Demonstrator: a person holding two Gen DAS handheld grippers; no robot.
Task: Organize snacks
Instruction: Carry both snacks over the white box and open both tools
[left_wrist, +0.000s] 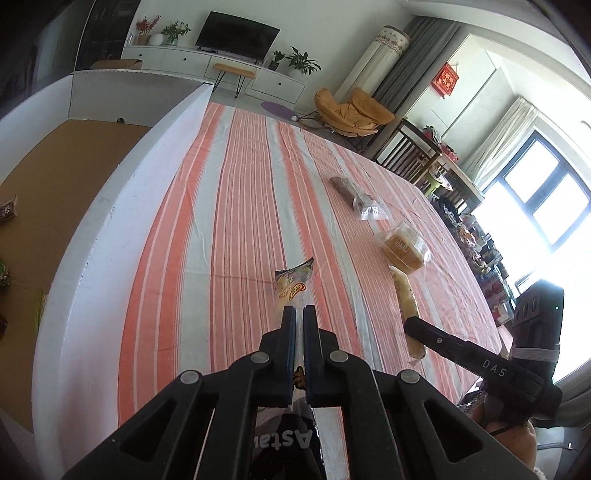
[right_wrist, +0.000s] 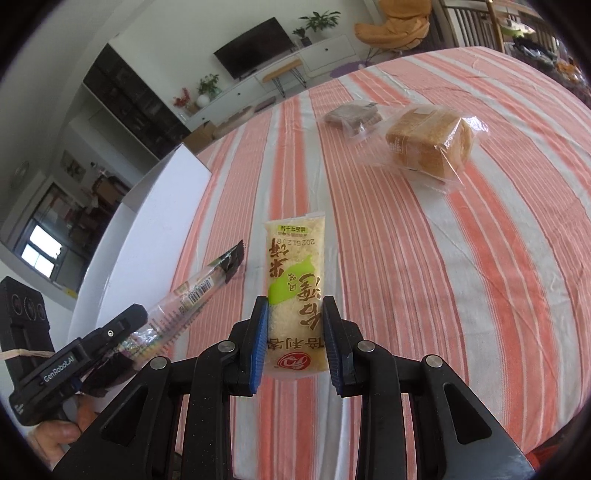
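Note:
My left gripper (left_wrist: 299, 317) is shut on a thin snack packet (left_wrist: 293, 284) with a printed pattern, held above the striped tablecloth (left_wrist: 240, 221). The right wrist view shows that packet (right_wrist: 199, 291) sticking out of the left gripper (right_wrist: 140, 317) beside the white box (right_wrist: 155, 229). My right gripper (right_wrist: 295, 310) is shut on a yellow and green rice cracker packet (right_wrist: 295, 266), its pads pressing both long edges. From the left wrist view this packet (left_wrist: 406, 299) hangs at the right in the right gripper (left_wrist: 412, 326).
A brown snack in clear wrap (right_wrist: 352, 116) and a wrapped bread block (right_wrist: 430, 144) lie further out on the cloth. The white box wall (left_wrist: 147, 166) runs along the left; several snacks (left_wrist: 9, 212) lie on its cardboard floor. A hand (right_wrist: 55, 443) holds the left gripper.

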